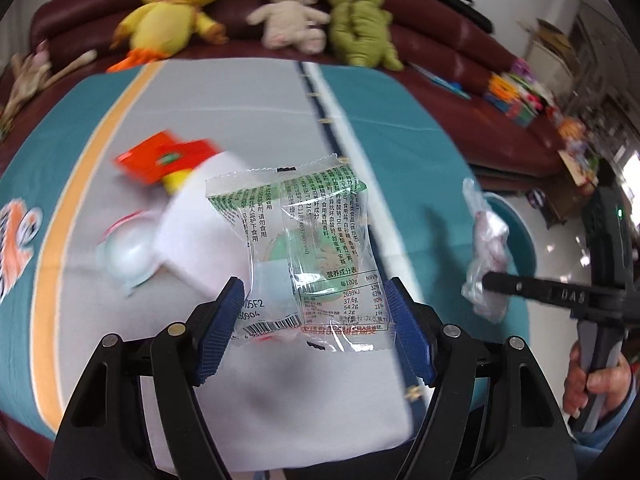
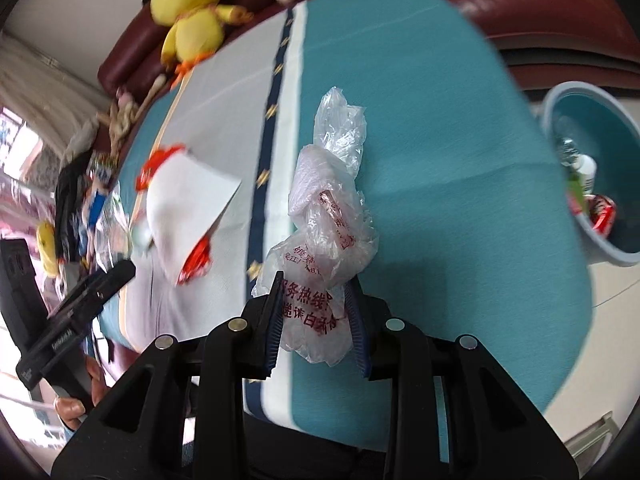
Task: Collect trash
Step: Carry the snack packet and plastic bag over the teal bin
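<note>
wrappers in both tongs, each carried over the counter (image 1: 400, 152) with its teal and grey cloth. left tongs (image 1: 316, 320) grasp a clear snack packet (image 1: 304, 248) by its two side edges, jaws set wide across it; the blue pads (image 1: 224, 320) press the film, which hangs flat and upright between them. right tongs (image 2: 314, 320) are clenched on a crumpled clear plastic bag (image 2: 328, 216) with red print, gripped low down, most of it sticking up loose above the jaws.

blue basin (image 2: 624, 256) stands beyond the counter edge on the floor, already holding a small bottle and a red wrapper; looks like the drop point. more trash left on the cloth: white paper (image 2: 188, 196), a red packet (image 1: 160, 156), a clear plastic cup (image 1: 128, 252).

risks as i judge them: slick film held only at its edges could slide out of the left tongs if they tilt or loosen. the bag is light and springy; released short of the basin it could drift onto the floor. both hands move near each other, so a bump is possible.
</note>
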`<state>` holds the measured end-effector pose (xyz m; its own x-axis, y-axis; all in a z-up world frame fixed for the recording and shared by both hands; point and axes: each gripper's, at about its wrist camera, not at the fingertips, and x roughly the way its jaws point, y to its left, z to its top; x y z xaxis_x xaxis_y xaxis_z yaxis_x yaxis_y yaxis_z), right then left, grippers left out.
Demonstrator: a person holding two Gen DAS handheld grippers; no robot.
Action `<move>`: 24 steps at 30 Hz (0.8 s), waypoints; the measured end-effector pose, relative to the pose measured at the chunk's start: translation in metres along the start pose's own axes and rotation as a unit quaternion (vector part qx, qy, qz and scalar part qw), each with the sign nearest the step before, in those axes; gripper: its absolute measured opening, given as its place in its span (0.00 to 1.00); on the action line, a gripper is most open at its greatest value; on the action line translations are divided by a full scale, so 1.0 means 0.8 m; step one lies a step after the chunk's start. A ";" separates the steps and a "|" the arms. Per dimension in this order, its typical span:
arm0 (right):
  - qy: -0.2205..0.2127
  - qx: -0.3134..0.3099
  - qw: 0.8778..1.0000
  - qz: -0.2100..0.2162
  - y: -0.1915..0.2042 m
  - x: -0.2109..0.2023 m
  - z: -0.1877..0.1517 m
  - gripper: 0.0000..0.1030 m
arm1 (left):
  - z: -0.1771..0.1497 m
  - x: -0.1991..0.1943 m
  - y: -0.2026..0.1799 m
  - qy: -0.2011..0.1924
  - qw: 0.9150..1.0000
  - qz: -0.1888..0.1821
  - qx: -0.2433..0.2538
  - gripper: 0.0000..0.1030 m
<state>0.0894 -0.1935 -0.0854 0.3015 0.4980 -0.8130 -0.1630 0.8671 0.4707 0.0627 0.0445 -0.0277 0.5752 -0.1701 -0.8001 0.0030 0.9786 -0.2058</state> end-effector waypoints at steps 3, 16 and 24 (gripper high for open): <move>-0.029 0.023 0.999 -0.012 -0.037 -0.033 0.013 0.27 | 0.014 0.016 -0.042 0.005 0.999 -0.013 0.037 0.71; -0.110 0.136 0.981 -0.078 -0.227 -0.154 0.036 0.27 | 0.066 0.130 -0.283 0.057 0.976 -0.099 0.184 0.72; -0.107 0.181 0.974 -0.086 -0.312 -0.166 0.048 0.28 | 0.072 0.195 -0.393 0.098 0.960 -0.114 0.237 0.72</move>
<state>0.1260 -0.4761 -0.0817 0.4902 0.2993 -0.8186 0.2367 0.8582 0.4555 0.1985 -0.2831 -0.0553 0.3509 -0.3590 -0.8649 0.5088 0.8485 -0.1458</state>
